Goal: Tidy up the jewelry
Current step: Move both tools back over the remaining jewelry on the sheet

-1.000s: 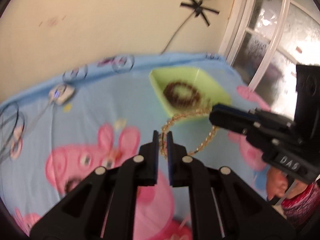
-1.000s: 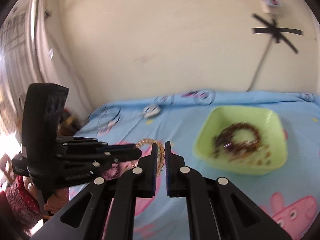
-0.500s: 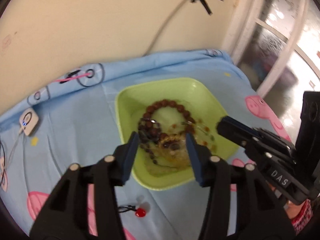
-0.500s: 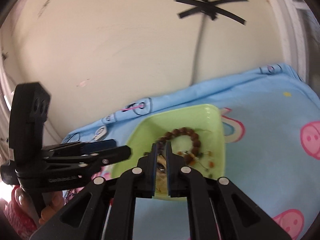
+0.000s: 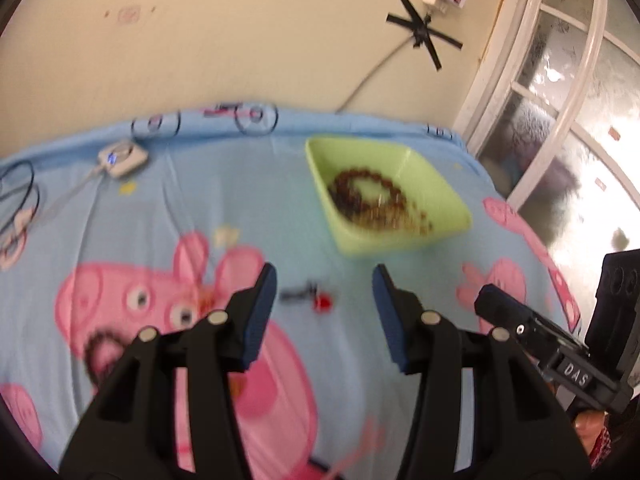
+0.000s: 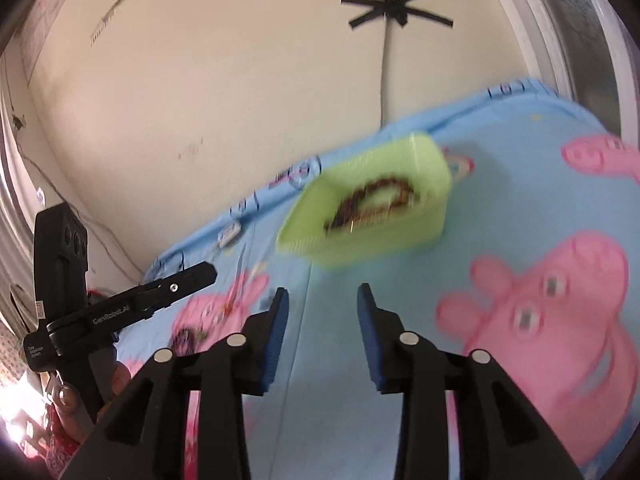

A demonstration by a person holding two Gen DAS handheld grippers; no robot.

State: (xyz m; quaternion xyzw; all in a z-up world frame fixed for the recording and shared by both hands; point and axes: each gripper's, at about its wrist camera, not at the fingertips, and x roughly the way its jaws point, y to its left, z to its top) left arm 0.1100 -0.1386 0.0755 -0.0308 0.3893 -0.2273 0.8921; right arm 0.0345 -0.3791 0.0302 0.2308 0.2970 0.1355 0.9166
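Observation:
A light green tray [image 5: 436, 184] [image 6: 428, 160] sits on the blue cartoon-pig cloth and holds a brown bead bracelet [image 5: 376, 200] [image 6: 372, 202] and a gold chain, blurred. My left gripper [image 5: 324, 284] is open and empty, just above a small red bead on a dark cord [image 5: 316, 300] on the cloth. My right gripper [image 6: 322, 300] is open and empty, back from the tray's near side. Each gripper shows from the side in the other's view: the right gripper [image 5: 492, 300] at lower right, the left gripper [image 6: 208, 270] at left. More dark beads [image 6: 186, 336] lie on the cloth near it.
A small white device with a blue light [image 5: 122, 158] and its cables lie at the cloth's far left. The beige wall with a taped cable [image 5: 424, 34] stands behind. A window frame [image 5: 560, 100] is at right, past the cloth's edge.
Both grippers held the gold chain, carried it over the tray and opened. The chain now lies in the tray. Both grippers have pulled back from the tray and stand wide open.

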